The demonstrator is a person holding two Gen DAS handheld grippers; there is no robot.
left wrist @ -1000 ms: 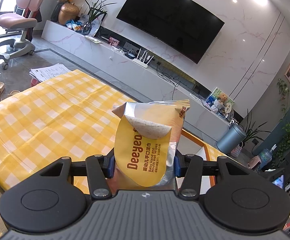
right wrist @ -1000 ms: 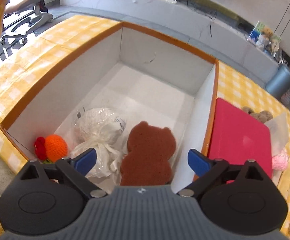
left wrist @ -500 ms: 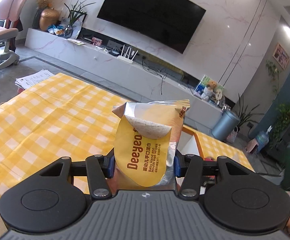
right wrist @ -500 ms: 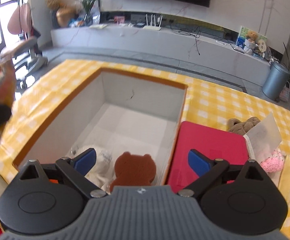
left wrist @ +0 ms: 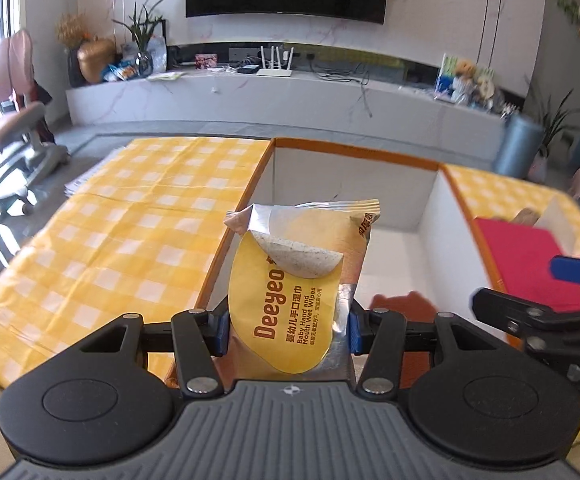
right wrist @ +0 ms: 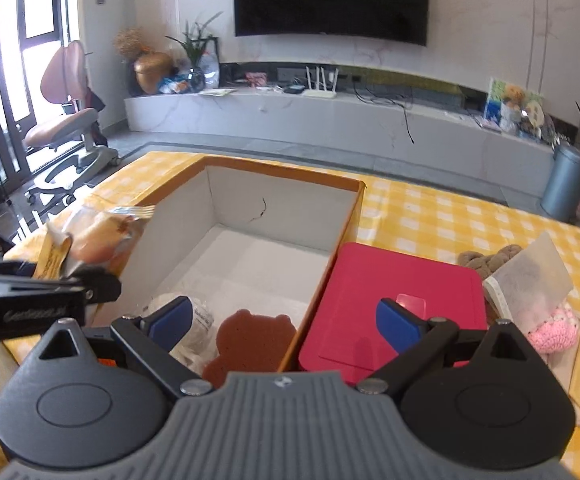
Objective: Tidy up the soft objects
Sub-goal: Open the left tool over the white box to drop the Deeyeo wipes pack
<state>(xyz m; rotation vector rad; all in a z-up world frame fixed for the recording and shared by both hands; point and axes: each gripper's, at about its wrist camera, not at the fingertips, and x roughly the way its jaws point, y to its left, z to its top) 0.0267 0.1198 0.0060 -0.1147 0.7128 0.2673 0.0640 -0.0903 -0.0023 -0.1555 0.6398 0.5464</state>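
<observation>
Box (right wrist: 346, 216): I see it on the worktop (right wrist: 442, 220), left of the lid (right wrist: 402, 292).
In box: bear sponge (right wrist: 249, 336) at the near end, bagged toy (right wrist: 197, 320) to its left.
Right of lid: plush pieces (right wrist: 550, 328).
Wipes pack (left wrist: 298, 280): between my left hand-held gripper (left wrist: 285, 332) pads, above the box's left wall.
Right hand-held gripper (right wrist: 285, 320): over the box-lid boundary.

Glossy foil wipes pack (left wrist: 290, 280); matt cardboard box (left wrist: 354, 184).

the yellow wipes pack (left wrist: 290, 292) says "deeyeo" in big letters and "baby hand and mouth wipes" in small ones.
</observation>
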